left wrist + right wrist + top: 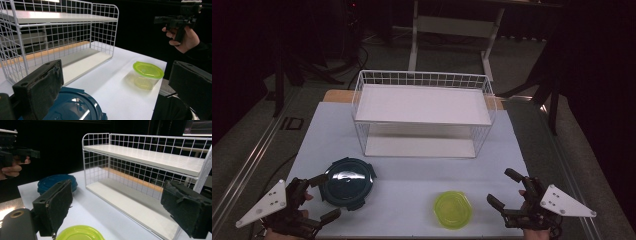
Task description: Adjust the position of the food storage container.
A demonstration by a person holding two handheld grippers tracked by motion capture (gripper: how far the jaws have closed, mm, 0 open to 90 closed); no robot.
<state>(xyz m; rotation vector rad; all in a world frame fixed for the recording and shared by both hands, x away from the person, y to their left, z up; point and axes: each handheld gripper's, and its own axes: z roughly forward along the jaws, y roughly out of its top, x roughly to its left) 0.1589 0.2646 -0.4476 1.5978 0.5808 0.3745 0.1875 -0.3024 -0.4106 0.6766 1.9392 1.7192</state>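
A round dark-blue lidded container point(348, 182) point(75, 107) point(55, 182) sits at the table's front left. A smaller container with a lime-green lid point(453, 209) point(146, 75) point(80, 233) sits at the front, right of centre. My left gripper point(325, 197) point(117, 87) is open at the front left corner, its jaws to either side of the blue container's near edge. My right gripper point(505, 188) point(120, 210) is open at the front right, just right of the green lid, with nothing between its jaws.
A white wire two-tier shelf rack point(422, 112) point(57, 35) point(150, 172) stands at the back middle of the white table point(412, 170). Dark floor and a desk frame point(452, 35) lie beyond.
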